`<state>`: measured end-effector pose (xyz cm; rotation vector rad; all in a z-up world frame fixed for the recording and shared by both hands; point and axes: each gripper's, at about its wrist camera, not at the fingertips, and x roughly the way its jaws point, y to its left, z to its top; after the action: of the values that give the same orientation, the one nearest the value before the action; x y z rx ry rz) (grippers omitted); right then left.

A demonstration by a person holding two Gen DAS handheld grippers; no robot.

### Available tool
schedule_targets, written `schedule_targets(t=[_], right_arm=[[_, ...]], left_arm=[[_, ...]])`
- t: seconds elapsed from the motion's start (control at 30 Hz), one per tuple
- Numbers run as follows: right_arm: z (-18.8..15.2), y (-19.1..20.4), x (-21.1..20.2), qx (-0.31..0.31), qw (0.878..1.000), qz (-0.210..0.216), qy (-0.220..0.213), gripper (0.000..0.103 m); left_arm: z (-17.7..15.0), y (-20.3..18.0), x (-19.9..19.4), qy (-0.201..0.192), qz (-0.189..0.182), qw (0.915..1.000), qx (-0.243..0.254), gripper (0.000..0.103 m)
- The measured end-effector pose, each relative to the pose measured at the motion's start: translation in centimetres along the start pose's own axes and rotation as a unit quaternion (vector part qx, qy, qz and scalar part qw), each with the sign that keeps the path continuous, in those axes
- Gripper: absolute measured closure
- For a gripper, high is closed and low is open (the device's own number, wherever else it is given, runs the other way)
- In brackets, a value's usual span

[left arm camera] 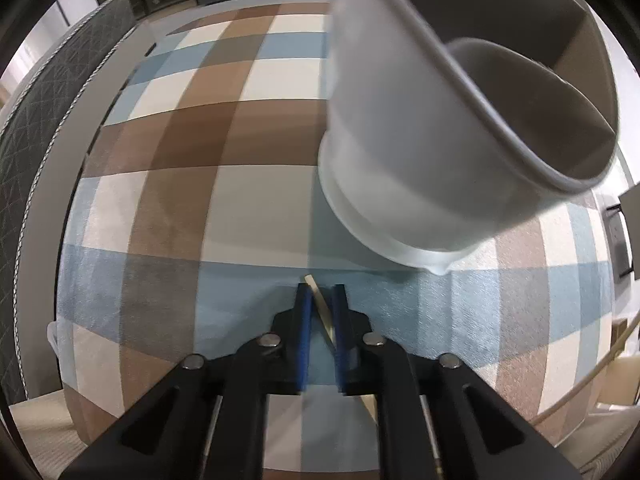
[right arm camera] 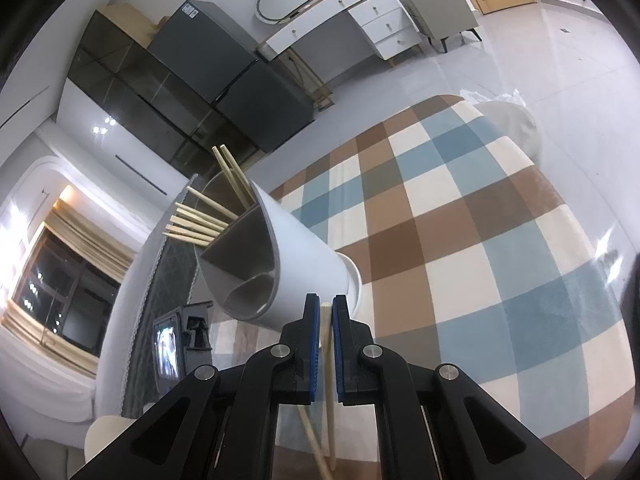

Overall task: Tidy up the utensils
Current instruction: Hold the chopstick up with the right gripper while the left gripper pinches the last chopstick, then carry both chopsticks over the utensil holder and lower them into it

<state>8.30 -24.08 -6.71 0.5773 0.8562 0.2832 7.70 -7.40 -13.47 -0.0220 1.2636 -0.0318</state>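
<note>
- A checked cloth [right arm camera: 460,220] is covering the surface, with cabinets being seen behind.
- One chopstick [left arm camera: 320,304] is being pinched in the narrowed left claw [left arm camera: 321,300]; another chopstick [right arm camera: 328,344] is being gripped in the right claw [right arm camera: 327,308].
- The white utensil holder [right arm camera: 288,256], already holding chopsticks, is being approached; insertion into a compartment is judged next, calling for tip alignment.

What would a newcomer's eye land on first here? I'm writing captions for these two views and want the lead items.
The white utensil holder with its grey divided insert dominates, standing on the checked tablecloth just beyond both grippers, with chopsticks sticking out of its far compartment. Next comes the right gripper, pinching a single chopstick, while the left gripper grips another chopstick.
</note>
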Motion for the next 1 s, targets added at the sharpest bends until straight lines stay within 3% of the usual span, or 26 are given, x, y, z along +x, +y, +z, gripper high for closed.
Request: schedule_targets(t=[0.23,0.47,0.7,0.8,1.0], right_arm=[[0.0,0.7,-0.2,-0.015,1.000,-0.009,-0.009,0.097],[-0.9,2.8,-1.0,-0.058,0.998,-0.016,-0.027,0.097],[-2.4,5.2,-2.4,-0.111,0.992,-0.037,-0.053,0.097],[-3.2,5.8,-2.8,-0.122,0.990,-0.053,-0.054,0.097],[-4.2,6.6,-4.0,-0.126,0.988,-0.062,-0.070,0.097]], left_arm=[[-0.9,1.5,-1.4,-0.009,-0.019,0.9994,-0.026,0.102],[-0.5,2.6,-4.7,-0.067,-0.047,0.9959,-0.039,0.102],[-1.8,3.4,-10.9,-0.154,-0.084,0.9829,-0.056,0.103],[-2.0,3.0,-12.4,-0.185,-0.076,0.9790,-0.041,0.103],[-1.5,4.2,-13.5,-0.205,-0.077,0.9751,-0.035,0.103]])
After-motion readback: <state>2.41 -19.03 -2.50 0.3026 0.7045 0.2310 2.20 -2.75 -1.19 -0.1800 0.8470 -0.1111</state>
